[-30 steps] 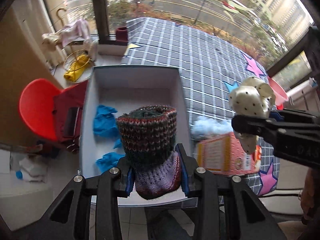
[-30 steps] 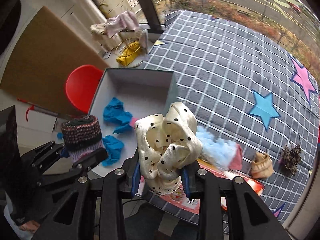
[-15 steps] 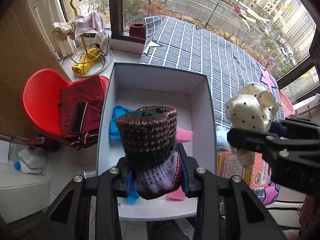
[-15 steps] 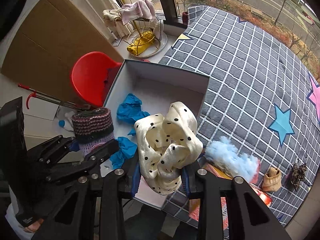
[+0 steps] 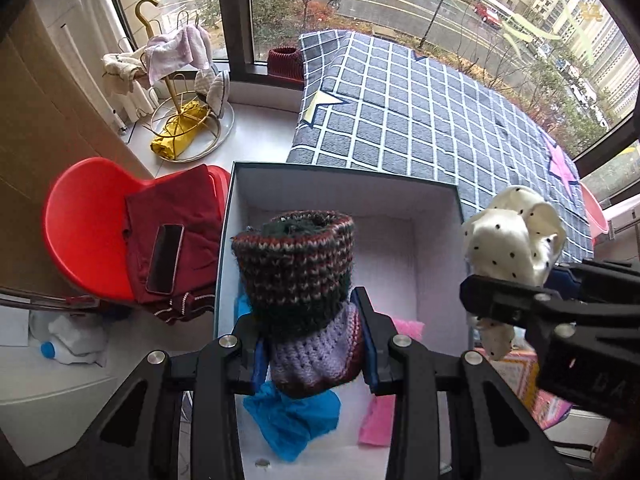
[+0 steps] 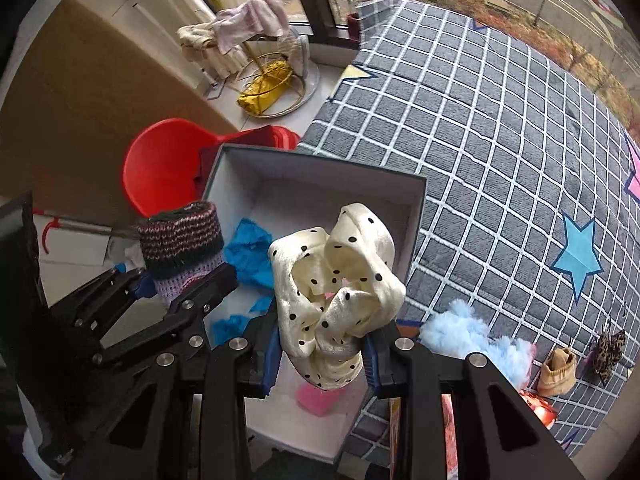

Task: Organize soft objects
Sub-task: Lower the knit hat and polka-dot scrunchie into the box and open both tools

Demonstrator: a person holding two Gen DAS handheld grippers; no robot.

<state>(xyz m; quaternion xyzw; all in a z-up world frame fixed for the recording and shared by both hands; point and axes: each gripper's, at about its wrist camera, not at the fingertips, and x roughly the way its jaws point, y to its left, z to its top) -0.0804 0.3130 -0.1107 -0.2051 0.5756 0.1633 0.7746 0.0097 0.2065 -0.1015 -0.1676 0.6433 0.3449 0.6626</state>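
My left gripper [image 5: 312, 344] is shut on a striped knitted hat [image 5: 298, 276], held above the open white box [image 5: 434, 248]; the hat also shows in the right wrist view [image 6: 182, 246]. My right gripper [image 6: 320, 354] is shut on a cream polka-dot scrunchie [image 6: 334, 292], held over the box's right side [image 6: 416, 216]; it also shows in the left wrist view [image 5: 516, 240]. Blue cloth pieces [image 5: 292, 416] and a pink item [image 5: 378, 420] lie in the box.
A red chair [image 5: 80, 232] with a dark red garment and a phone [image 5: 165, 258] stands left of the box. On the checked blanket [image 6: 500, 128] lie a light-blue fluffy item [image 6: 476, 336], a tan pouch [image 6: 558, 372] and a leopard-print item [image 6: 610, 350]. A gold rack [image 5: 180, 128] stands by the window.
Both grippers have moved left with their loads, so the box now sits under them; the hat is over the box's left part and the scrunchie over its right edge.
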